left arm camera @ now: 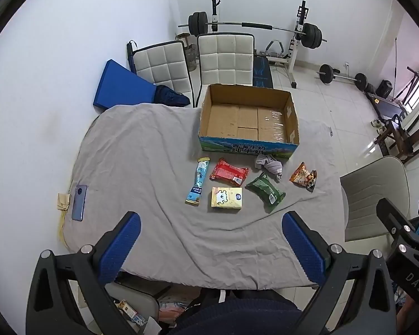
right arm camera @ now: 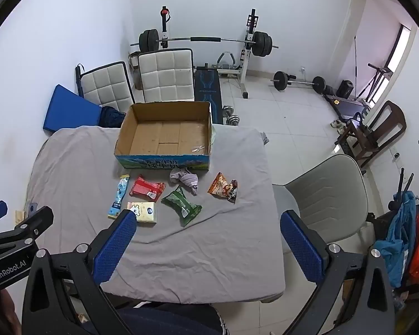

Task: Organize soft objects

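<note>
Stock on the desk (left arm camera: 142, 145), which is draped in a grey cloth: one open cardboard box (left arm camera: 248, 117), nothing inside it, standing at the far edge, presumably the bin for everything listed below.

Soft items, all loose on the cloth just in front of the box:
- blue stick sachet (left arm camera: 197, 181), leftmost, lying lengthwise toward me
- red snack pack (left arm camera: 228, 172), beside the sachet
- yellow tissue pack (left arm camera: 226, 198), nearest to me
- green pouch (left arm camera: 266, 190), right of the tissue pack
- grey crumpled cloth (left arm camera: 269, 165), touching or nearly touching the box front
- orange snack bag (left arm camera: 304, 179), rightmost, set apart from the rest

Tools: my left gripper (left arm camera: 211, 247) hangs above the near edge of the desk, jaws spread wide and holding nothing. My right gripper (right arm camera: 208, 247) is likewise spread and unloaded, over the near right part of the desk.

Status, as I judge it: sorting not begun; no item is in the box. The spread layout leaves each piece room for a separate pinch.

Also present: phone (left arm camera: 79, 202) at the left edge.
</note>
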The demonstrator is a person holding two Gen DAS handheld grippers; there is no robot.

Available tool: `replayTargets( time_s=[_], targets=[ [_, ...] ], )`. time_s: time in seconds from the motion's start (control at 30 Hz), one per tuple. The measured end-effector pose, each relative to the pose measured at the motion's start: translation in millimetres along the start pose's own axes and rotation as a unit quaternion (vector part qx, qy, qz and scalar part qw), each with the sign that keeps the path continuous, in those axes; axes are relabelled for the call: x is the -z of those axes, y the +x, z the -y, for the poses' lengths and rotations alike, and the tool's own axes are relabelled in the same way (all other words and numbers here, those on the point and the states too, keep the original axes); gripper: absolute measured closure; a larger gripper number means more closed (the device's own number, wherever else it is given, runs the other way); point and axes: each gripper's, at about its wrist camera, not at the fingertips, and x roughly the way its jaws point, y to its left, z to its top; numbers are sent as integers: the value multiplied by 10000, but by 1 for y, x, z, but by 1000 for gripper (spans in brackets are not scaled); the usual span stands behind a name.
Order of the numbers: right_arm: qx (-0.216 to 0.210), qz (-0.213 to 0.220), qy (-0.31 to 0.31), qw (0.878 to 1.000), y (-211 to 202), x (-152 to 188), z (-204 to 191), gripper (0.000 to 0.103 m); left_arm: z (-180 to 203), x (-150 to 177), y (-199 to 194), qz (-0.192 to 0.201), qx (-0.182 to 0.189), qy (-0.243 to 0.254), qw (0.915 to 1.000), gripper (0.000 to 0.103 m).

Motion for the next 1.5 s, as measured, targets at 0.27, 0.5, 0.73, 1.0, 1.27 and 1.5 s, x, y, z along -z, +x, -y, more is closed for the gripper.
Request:
replayTargets(
  time_s=[0.27, 0.5, 0.73, 1.0, 1.27, 1.5],
  targets=[
    [-4, 5, 13, 10000, 0, 2, 0, 0, -9, 8, -2, 102, 24, 18, 9999, 0],
    [7, 52, 3, 10000, -3, 3, 1, 0, -9, 7, -4, 113, 19, 6, 9999, 0],
    [52, 147, -24, 9999, -10, 13, -4, 0, -11, 10, -6, 140, 23, 4, 9999, 0],
    [46, 147, -43, 9999, -14, 15, -5, 0, -12, 15, -6, 161, 51, -14, 9999, 0],
    [77, 165, -47, 9998, -17, 12, -6, 0, -13, 19, -8, 181, 62, -38, 9998, 0],
    [85, 158, -48, 9998, -19, 13, -6, 0, -12, 20, -7, 198, 73, -39, 9998, 0]
  ],
)
